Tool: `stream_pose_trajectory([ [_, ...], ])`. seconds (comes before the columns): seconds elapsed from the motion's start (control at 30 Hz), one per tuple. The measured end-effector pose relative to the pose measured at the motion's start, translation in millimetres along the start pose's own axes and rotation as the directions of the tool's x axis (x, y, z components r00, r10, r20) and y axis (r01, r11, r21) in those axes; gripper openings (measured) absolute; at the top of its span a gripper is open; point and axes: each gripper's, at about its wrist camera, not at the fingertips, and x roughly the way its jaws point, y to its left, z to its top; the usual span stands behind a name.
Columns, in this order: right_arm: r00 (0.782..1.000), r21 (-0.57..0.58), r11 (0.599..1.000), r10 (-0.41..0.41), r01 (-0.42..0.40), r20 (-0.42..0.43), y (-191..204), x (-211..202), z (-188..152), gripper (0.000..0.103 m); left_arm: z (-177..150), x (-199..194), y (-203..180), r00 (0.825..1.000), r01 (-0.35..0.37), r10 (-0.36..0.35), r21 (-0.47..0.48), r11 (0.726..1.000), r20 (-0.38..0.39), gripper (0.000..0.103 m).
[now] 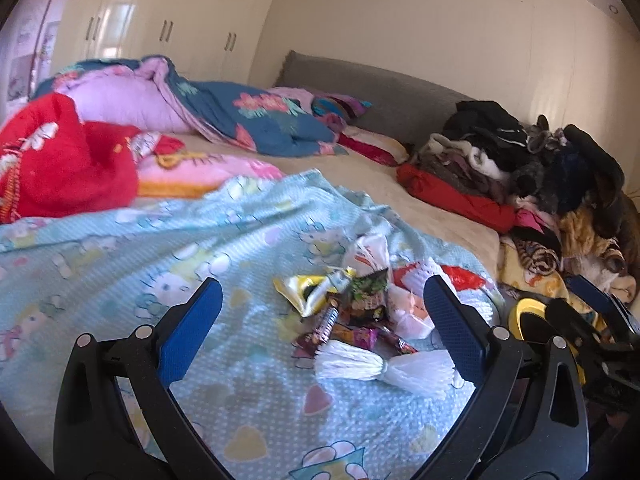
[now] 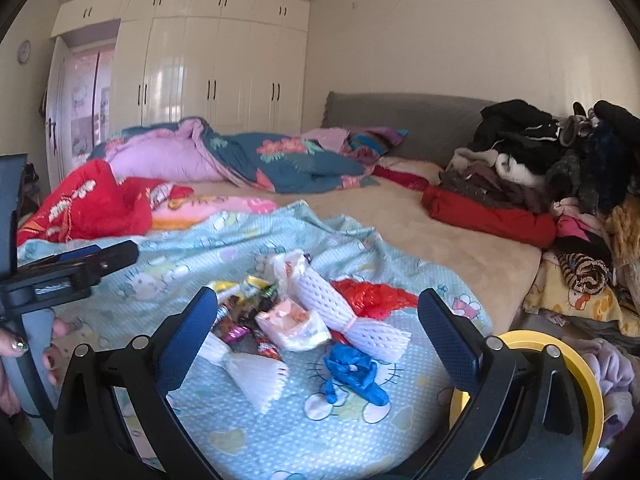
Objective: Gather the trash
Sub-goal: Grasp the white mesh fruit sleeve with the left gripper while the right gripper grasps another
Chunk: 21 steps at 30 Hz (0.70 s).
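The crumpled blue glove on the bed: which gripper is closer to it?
Right. The blue glove lies just ahead between the right gripper's open fingers. The left gripper faces the wrappers further left; its view doesn't show the glove.

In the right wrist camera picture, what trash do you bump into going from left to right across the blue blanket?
Left to right: yellow wrapper → white foam net by the left finger → clear bag with orange print → blue glove → red plastic bag.

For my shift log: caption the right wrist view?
Open right gripper poised over trash pile on blue blanket.
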Motion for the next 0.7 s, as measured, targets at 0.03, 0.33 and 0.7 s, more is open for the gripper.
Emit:
stream_pose_trajectory([
  [0.03, 1.000, -0.002, 1.000, -0.009, 0.009, -0.018, -5.7, 6.2, -0.8, 0.097, -1.6, 5.0, -3.0, 1.000, -0.003, 0.004, 0.011, 1.000, -0.015, 0.092],
  [0.33, 0.990, -0.041, 0.997, -0.070, 0.066, -0.119, -42.4, 44.2, -8.6, 0.096, -25.2, 47.7, -39.8, 0.986, 0.051, -0.039, 0.072, 0.996, -0.160, 0.092],
  [0.7, 0.959, -0.017, 0.999, -0.038, 0.035, -0.280, -65.8, 93.6, -22.0, 0.084, -48.0, 82.7, -22.0, 0.950, 0.000, -0.021, -0.068, 0.998, -0.310, 0.090],
])
